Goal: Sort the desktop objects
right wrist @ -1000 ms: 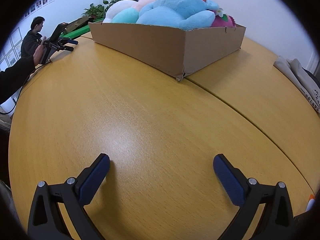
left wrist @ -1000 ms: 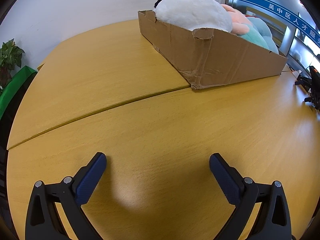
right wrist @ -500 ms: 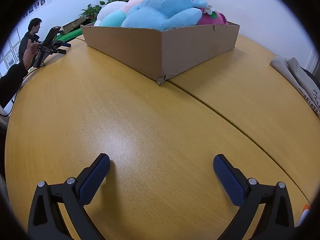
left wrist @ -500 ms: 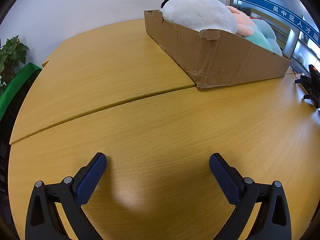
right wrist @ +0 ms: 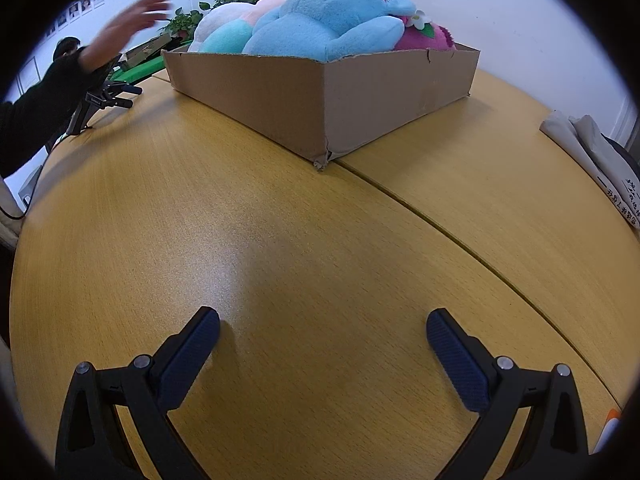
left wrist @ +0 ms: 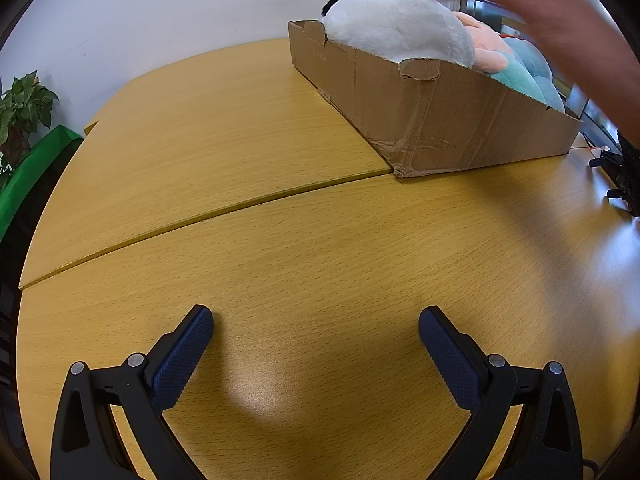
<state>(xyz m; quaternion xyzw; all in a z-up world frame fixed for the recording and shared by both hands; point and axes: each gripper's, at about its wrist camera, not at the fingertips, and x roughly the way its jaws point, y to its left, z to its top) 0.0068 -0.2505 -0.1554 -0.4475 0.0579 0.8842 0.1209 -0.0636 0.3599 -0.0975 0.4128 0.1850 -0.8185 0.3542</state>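
Yellow wood filled both views: a table (left wrist: 320, 240) of curved sections with a seam between them. Nearest, the left gripper (left wrist: 316, 328) sat low over bare wood at 6 o'clock, its blue pads spread wide with nothing between them. The right gripper (right wrist: 323, 330) stood likewise in its own view, fingers far apart and holding nothing.

Farther off, the box (left wrist: 440, 112) lay at 1 o'clock in the left view and at 12 in the right (right wrist: 320, 92), one corner on the seam. Plush toys were heaped in it above the rim: a white one (left wrist: 400, 24), a pink and a teal one beside it, and from the right side a big blue one (right wrist: 328, 20) and a magenta one. No loose toy showed on the visible tabletop.

Compared with half a second earlier, the box sat slightly differently in each view, so the grippers had drifted a little. The larger change was a blurred bare hand (left wrist: 540, 12) now sweeping across at 1 o'clock in the left view, and a dark-sleeved arm (right wrist: 60, 88) raised at 10 in the right. My guess is a person nearby was reaching or waving over the box. With the toys boxed, this fitted either a finished sort or a box about to be emptied.

At the far edges stood plants, green boards and folded cloth.
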